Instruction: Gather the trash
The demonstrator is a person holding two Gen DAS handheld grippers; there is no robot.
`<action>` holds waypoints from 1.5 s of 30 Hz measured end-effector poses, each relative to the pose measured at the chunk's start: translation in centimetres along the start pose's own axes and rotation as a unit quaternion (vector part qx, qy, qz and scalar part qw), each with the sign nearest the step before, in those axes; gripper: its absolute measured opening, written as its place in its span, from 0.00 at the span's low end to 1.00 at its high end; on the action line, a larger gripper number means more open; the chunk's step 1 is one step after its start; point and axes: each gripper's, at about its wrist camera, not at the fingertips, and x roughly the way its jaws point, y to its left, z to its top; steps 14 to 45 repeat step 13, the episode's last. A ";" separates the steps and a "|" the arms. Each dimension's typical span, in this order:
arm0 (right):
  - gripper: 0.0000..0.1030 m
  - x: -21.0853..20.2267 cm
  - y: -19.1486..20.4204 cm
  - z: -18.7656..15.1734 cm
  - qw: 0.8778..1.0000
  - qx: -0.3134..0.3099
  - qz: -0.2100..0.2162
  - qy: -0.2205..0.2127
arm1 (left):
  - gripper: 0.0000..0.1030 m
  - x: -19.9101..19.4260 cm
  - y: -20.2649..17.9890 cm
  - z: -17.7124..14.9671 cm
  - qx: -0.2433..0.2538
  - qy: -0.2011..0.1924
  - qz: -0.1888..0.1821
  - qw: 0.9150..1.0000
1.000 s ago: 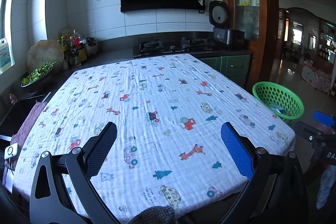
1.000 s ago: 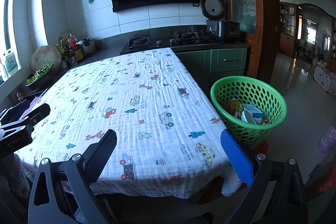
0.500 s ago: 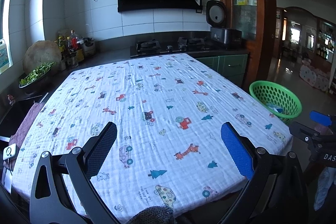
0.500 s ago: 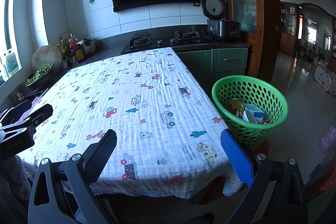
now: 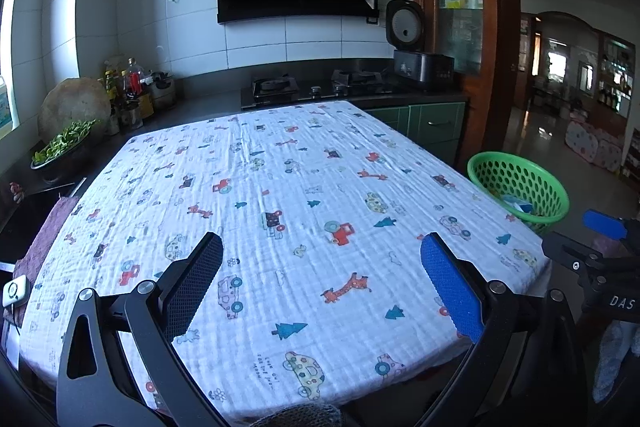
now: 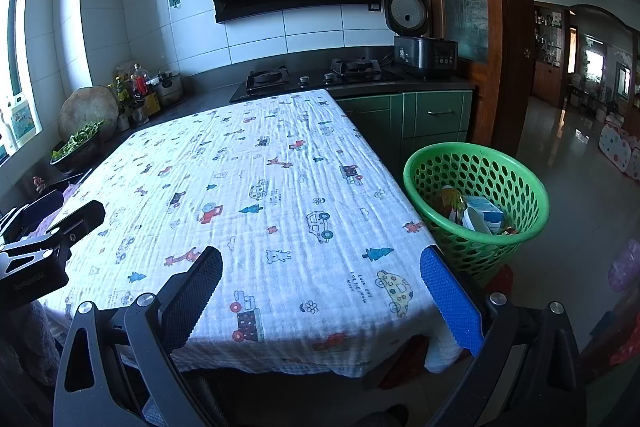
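A green perforated basket [image 6: 478, 199] stands on the floor by the table's right side and holds trash: a blue-and-white carton [image 6: 484, 213] and other wrappers. In the left wrist view the same basket [image 5: 520, 183] shows past the table's right edge. The table wears a white cloth with cartoon prints [image 5: 280, 211], and no loose item lies on it. My left gripper [image 5: 320, 267] hangs open over the near part of the cloth. My right gripper [image 6: 320, 279] is open too, above the near right corner, with the basket just beyond its blue finger [image 6: 450, 301].
A dark counter runs behind the table with a gas hob [image 6: 312, 77], a rice cooker [image 6: 420, 39], bottles and a bowl of greens [image 6: 78, 147]. Green cabinets [image 6: 420, 119] and a wooden doorway stand at the right. The tiled floor beyond the basket leads into another room.
Both views have drawn back and up a little, so the table sits slightly farther off. Neither gripper has changed its opening, and nothing on the table or in the basket has moved.
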 end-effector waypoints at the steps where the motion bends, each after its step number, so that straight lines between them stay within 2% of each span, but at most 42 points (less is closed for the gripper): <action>1: 0.93 0.0 0.0 0.0 1.000 0.000 0.000 0.000 | 0.95 0.0 0.0 0.0 0.001 0.000 0.001 1.000; 45: 0.93 0.0 0.0 -0.1 1.000 0.001 0.000 0.002 | 0.95 0.2 -0.1 0.0 0.002 0.004 -0.002 1.000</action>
